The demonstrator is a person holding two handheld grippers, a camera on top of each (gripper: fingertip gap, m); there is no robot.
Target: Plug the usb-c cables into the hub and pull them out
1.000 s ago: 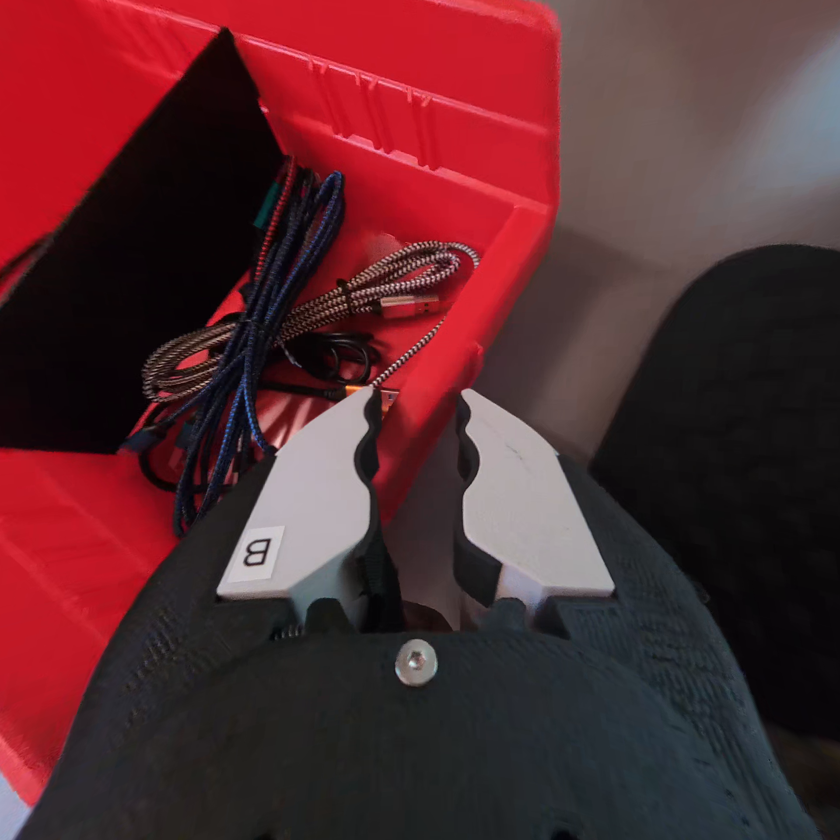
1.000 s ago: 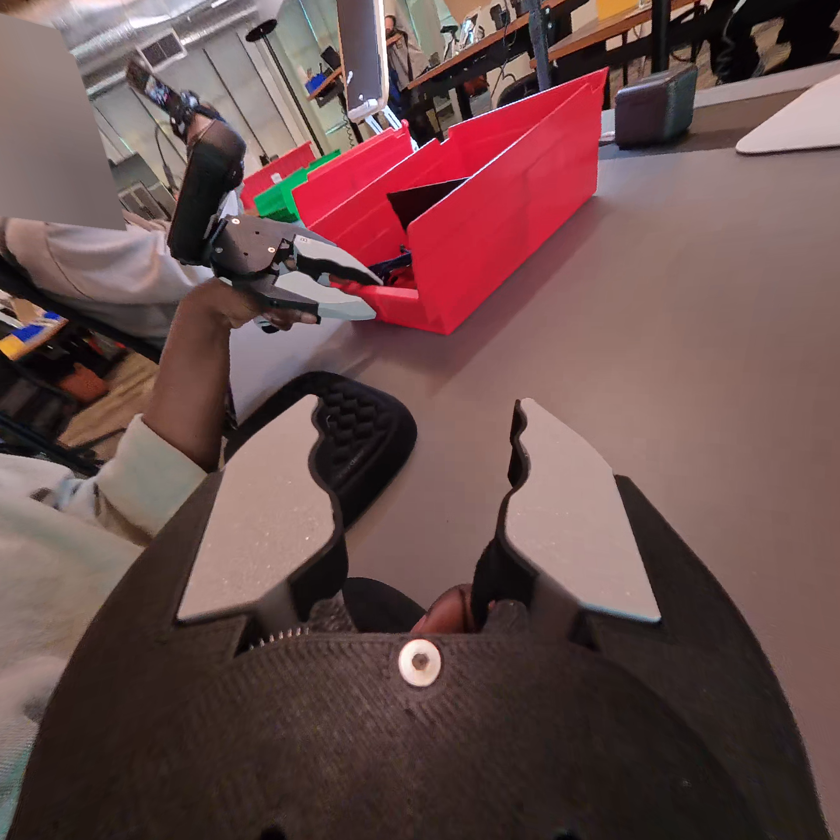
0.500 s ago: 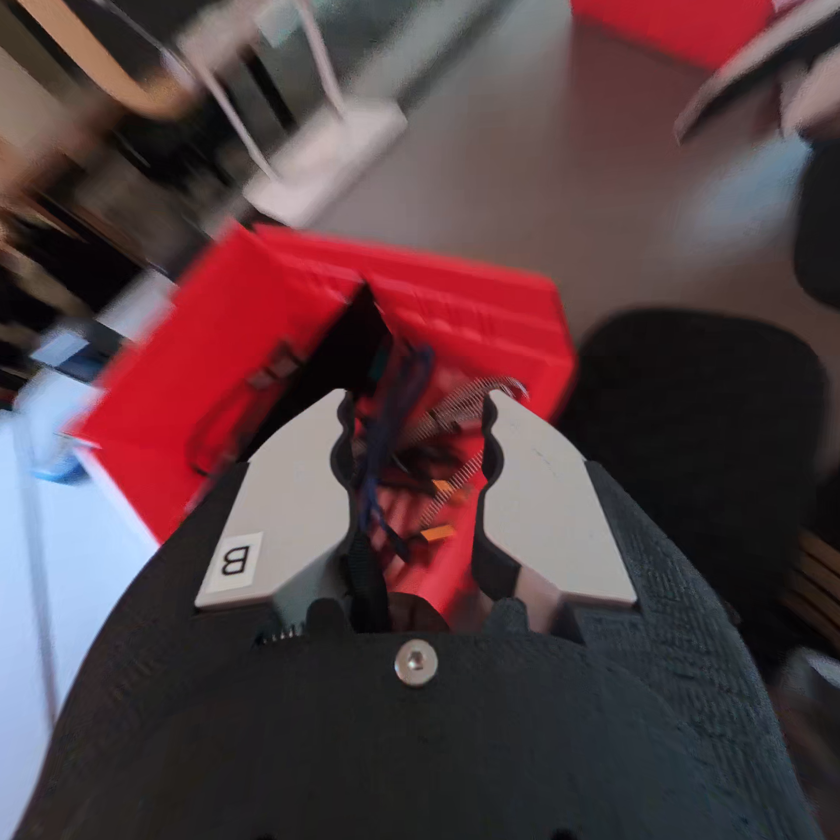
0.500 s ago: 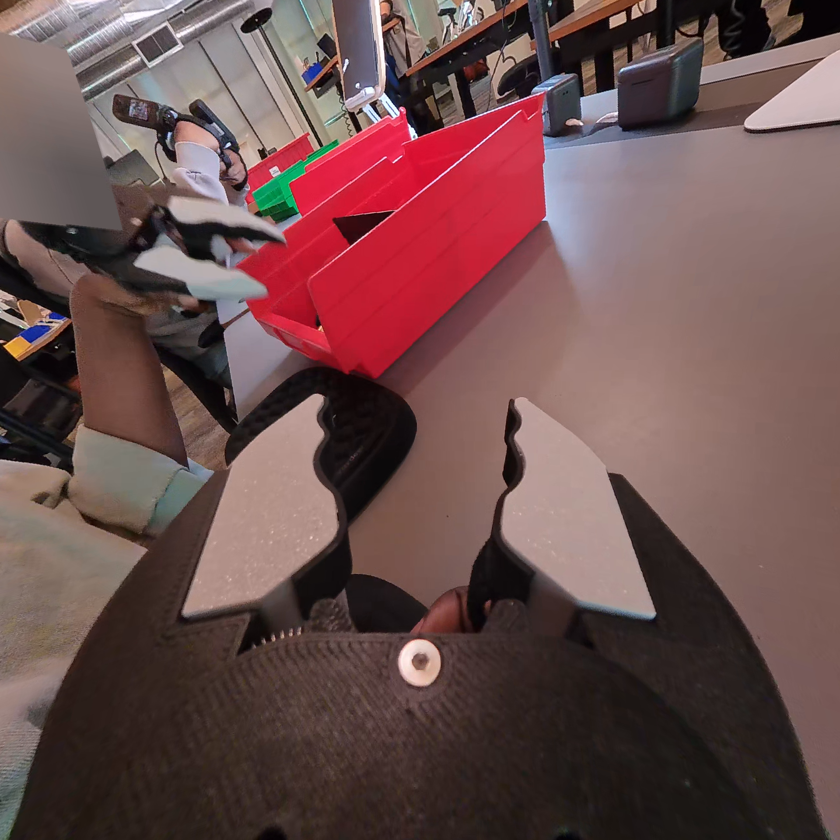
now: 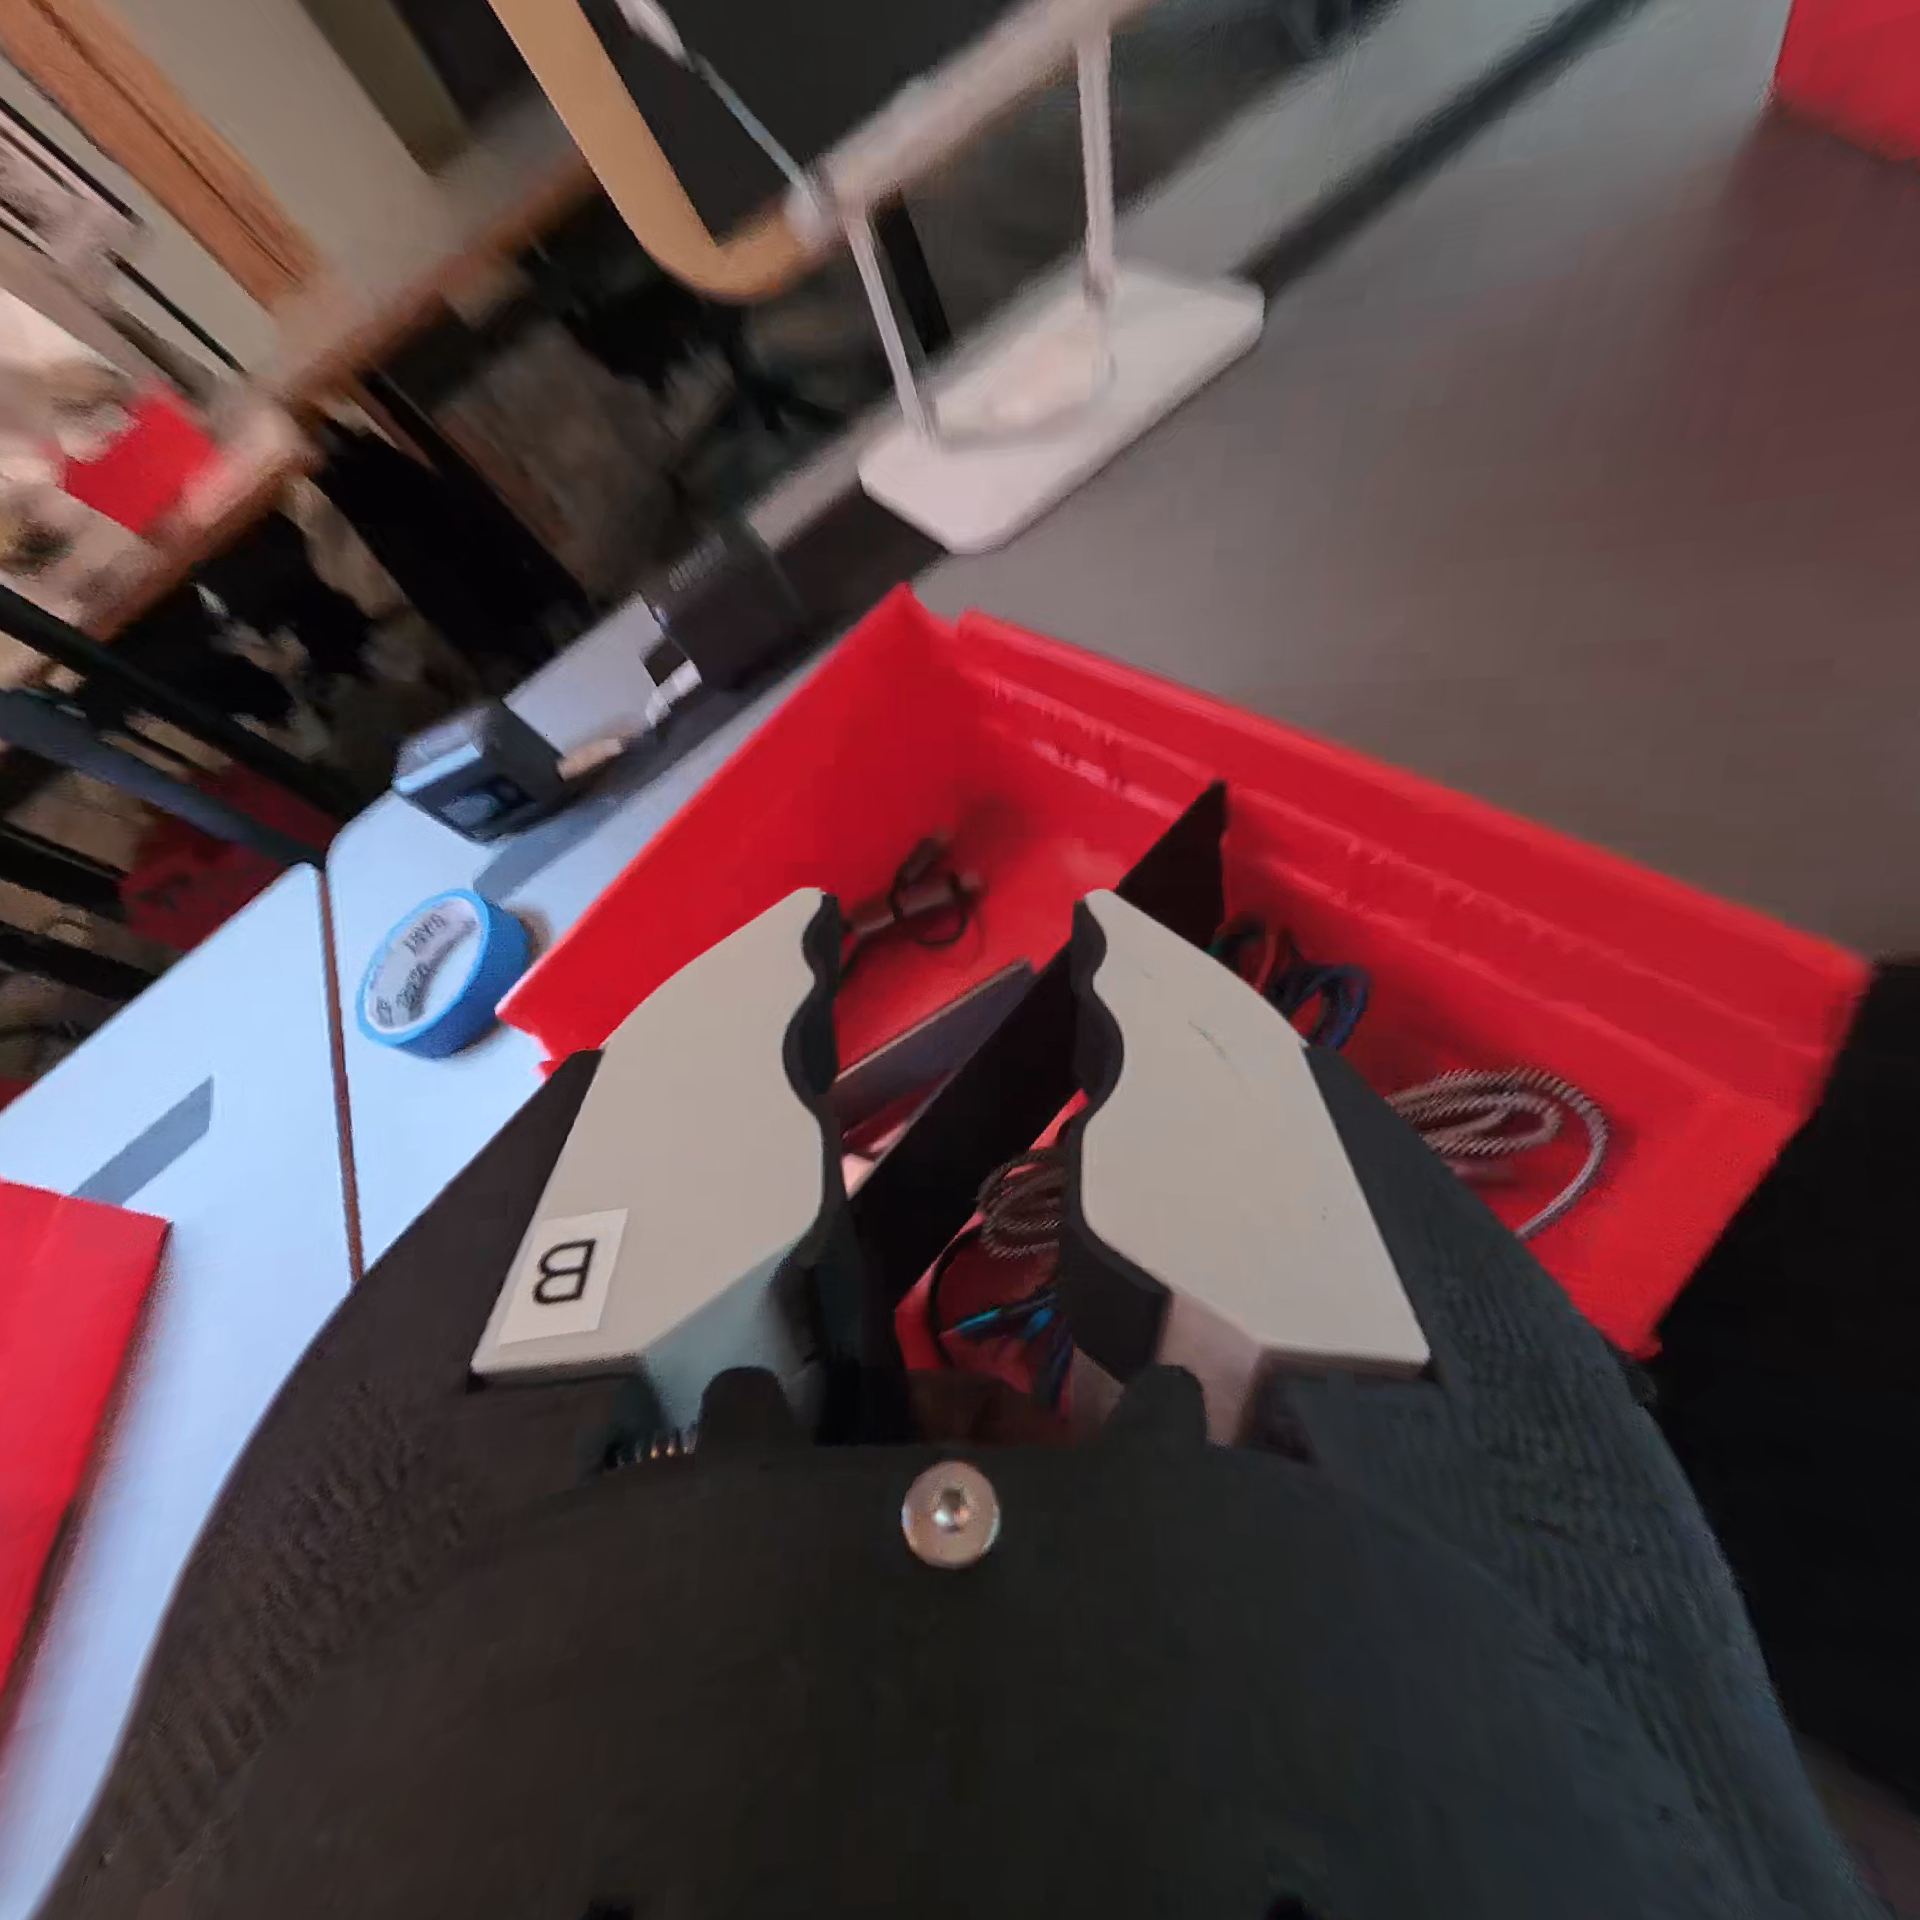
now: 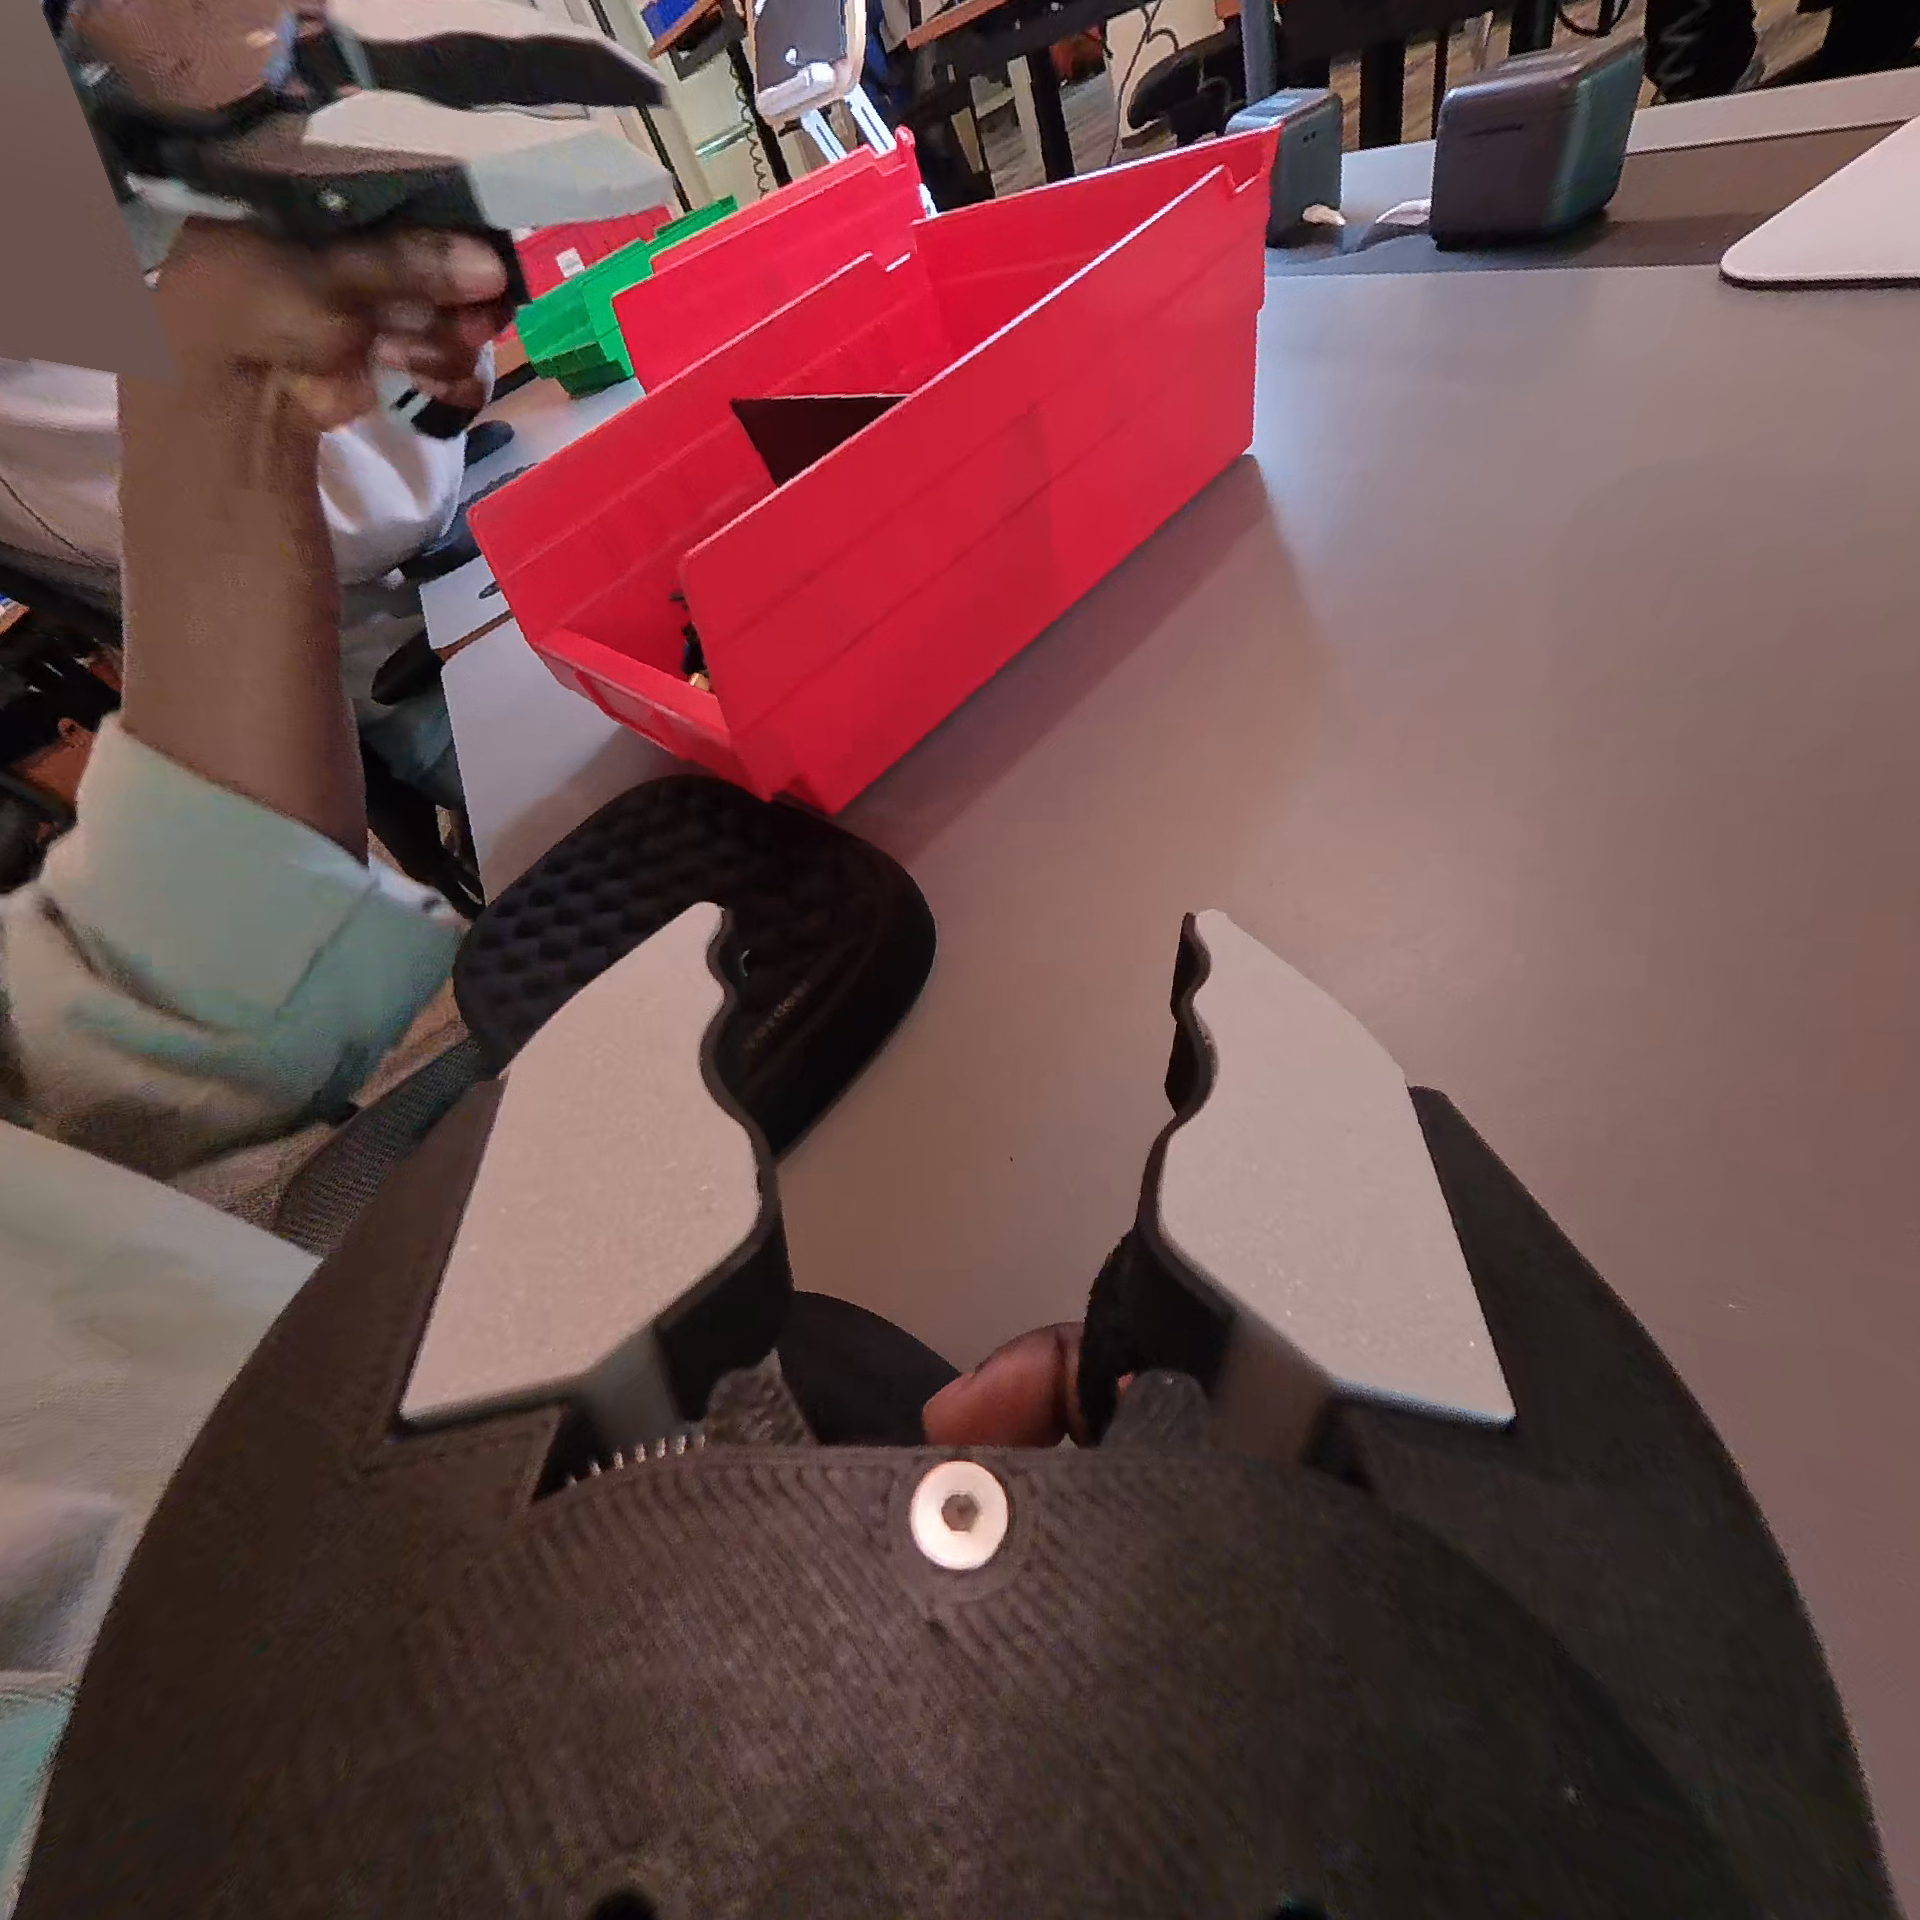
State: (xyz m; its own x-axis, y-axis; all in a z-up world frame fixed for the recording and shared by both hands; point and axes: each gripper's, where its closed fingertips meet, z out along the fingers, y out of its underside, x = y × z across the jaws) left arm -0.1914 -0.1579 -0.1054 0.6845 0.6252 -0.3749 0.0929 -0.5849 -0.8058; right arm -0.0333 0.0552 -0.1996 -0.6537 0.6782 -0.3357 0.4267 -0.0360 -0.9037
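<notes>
Right claw (image 6: 951, 935) open above grey table (image 6: 1558, 727), red bin (image 6: 987, 540) beyond

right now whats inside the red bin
The red bin has a black divider. On one side lie braided cables and blue cables, on the other a black cable. The left gripper covers the rest.

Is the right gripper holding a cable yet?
No. The right gripper hangs open over the bare grey table, nothing between its jaws.

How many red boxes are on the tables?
3: the red box with cables in front of the right gripper, another right behind it, a corner of one at left. More may be hidden.
</notes>
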